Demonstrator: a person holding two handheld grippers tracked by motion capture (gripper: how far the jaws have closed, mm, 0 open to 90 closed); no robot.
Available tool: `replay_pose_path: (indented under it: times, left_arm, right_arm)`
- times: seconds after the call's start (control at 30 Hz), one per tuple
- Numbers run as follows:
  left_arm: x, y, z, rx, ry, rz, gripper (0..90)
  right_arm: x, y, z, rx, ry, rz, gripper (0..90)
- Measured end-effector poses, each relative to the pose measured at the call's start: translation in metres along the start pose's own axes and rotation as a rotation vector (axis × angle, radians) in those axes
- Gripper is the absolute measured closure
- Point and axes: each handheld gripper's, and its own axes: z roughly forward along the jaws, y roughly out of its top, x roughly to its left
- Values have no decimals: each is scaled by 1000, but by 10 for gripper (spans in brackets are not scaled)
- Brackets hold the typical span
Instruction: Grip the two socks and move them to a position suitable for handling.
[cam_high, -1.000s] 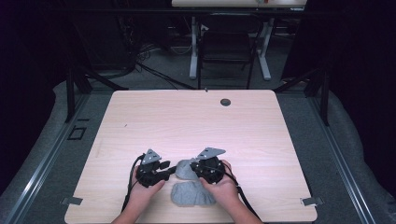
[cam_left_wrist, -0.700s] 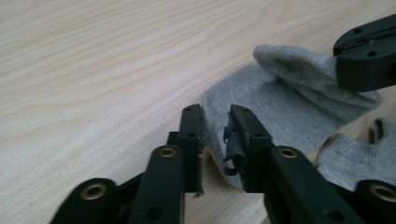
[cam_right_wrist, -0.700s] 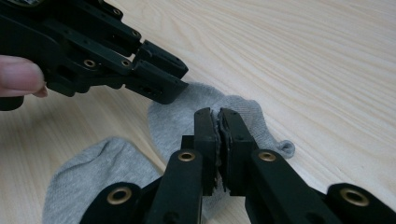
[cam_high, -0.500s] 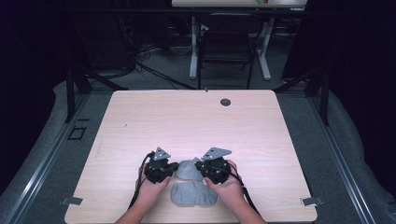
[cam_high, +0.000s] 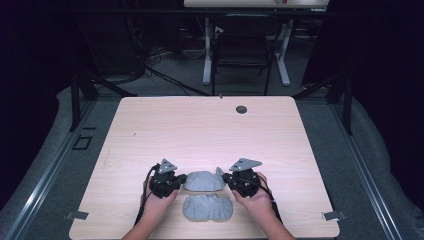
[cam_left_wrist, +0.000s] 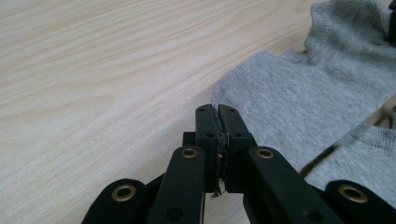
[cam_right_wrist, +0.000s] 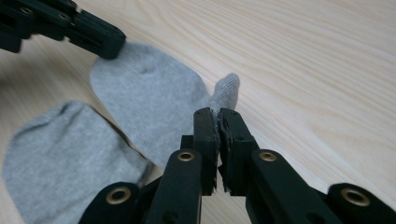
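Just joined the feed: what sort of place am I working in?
Probably a lab or recording workspace: a bare wooden table on grey carpet, dark curtains around it, cables and a second desk behind.

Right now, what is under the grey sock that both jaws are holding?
Under the held sock only the wooden table shows around its edges. The second sock lies beside it, nearer the person, not beneath. Whatever lies directly under the fabric is covered.
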Motion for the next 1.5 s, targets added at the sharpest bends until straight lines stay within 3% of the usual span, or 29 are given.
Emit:
replay_pose_path:
  times: [0.13,0.27,0.37,0.5,0.6,0.73,0.97,1.17,1.5]
  left_arm:
    - [-3,-2,2,9,-7,10,883]
    - [-3,-5,4,13,-1,5,879]
    - [-1,-5,3,10,-3,1,865]
    - [1,-3,3,-6,-14,-13,782]
    - [2,-1,5,-6,-26,-28,743]
    - [0,4,8,3,-41,-6,724]
    - [1,5,13,40,-11,21,864]
    - [1,3,12,45,4,31,880]
    - [2,2,9,29,-16,18,880]
  right_arm:
    - [-6,-10,5,48,-17,25,829]
    - [-8,-15,7,61,-29,46,746]
    - [-11,-15,5,49,-14,86,654]
    - [-14,-9,5,41,-15,100,647]
    - [-17,-6,9,44,-13,115,656]
    - [-18,-5,18,57,-14,118,693]
    - [-18,-8,23,89,-24,97,845]
    - [-21,-14,21,99,-27,103,862]
    - [-20,-15,18,92,-14,103,861]
